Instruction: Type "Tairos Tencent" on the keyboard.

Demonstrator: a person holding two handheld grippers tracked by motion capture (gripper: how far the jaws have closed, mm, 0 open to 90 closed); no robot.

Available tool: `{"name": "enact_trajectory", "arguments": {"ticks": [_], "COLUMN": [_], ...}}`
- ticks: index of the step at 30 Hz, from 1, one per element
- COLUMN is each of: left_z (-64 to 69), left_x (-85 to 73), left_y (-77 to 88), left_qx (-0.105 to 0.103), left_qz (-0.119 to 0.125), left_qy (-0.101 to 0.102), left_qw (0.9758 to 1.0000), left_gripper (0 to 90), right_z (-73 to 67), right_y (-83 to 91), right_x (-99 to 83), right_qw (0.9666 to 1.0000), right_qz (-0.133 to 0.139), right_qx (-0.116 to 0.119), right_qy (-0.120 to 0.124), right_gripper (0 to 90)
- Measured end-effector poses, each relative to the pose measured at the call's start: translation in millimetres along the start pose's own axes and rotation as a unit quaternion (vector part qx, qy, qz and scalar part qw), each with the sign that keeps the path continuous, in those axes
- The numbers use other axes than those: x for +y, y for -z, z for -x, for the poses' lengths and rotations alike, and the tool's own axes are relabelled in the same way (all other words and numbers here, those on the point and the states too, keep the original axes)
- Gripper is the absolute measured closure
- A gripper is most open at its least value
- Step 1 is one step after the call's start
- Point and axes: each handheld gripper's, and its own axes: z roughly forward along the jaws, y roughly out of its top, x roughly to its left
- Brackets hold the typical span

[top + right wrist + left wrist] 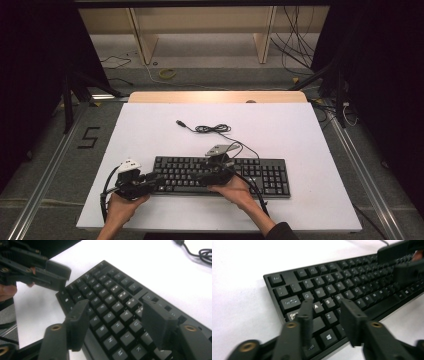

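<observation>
Both tongs are hovering apart over the black keyboard (220, 176) sitting near-center on the desk (150, 130): left tongs (325, 315) at its left end, right tongs (115, 322) mid-keys. Nothing's gripped yet.

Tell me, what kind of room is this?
Probably a lab set up for recording: a white table between metal floor rails, loose cables on the floor, dark curtains, and a keyboard.

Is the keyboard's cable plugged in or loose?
Loose. The cable lies partly coiled on the white table behind the keyboard, and its USB plug rests bare on the tabletop, connected to nothing.
</observation>
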Motion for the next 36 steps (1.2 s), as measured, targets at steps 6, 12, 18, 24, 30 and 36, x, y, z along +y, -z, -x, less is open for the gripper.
{"name": "enact_trajectory", "arguments": {"ticks": [6, 12, 18, 24, 30, 36], "left_z": [-1.5, -2.6, -3.6, -4.4, -5.1, -5.6], "left_x": [-1.3, -1.7, -1.9, -1.9, -2.3, -2.3], "left_y": [-1.9, -4.6, -5.6, -6.5, -7.6, -8.3], "left_qx": [0.002, 0.007, 0.012, 0.013, 0.014, 0.015], "left_qz": [-0.015, -0.028, -0.035, -0.04, -0.044, -0.049], "left_qy": [-0.012, -0.019, -0.019, -0.019, -0.017, -0.018], "left_qw": [0.9998, 0.9994, 0.9991, 0.9989, 0.9988, 0.9985], "left_gripper": [80.5, 88.9, 89.3, 89.4, 89.4, 89.4], "right_z": [-0.8, -0.9, -2.5, -2.9, -2.9, -2.6], "right_y": [-7.0, -14.3, -23.0, -30.7, -37.8, -43.2], "right_x": [4.3, 6.9, 9.1, 11.1, 11.2, 10.7], "right_qw": [0.9999, 0.9999, 0.9997, 0.9994, 0.999, 0.9986], "right_qz": [-0.006, -0.009, -0.017, -0.026, -0.035, -0.044], "right_qx": [-0.009, -0.01, -0.008, -0.016, -0.019, -0.024], "right_qy": [0.009, 0.01, 0.015, 0.016, 0.02, 0.018], "right_gripper": [57.1, 73.7, 84.2, 89.4, 90.0, 90.0]}}
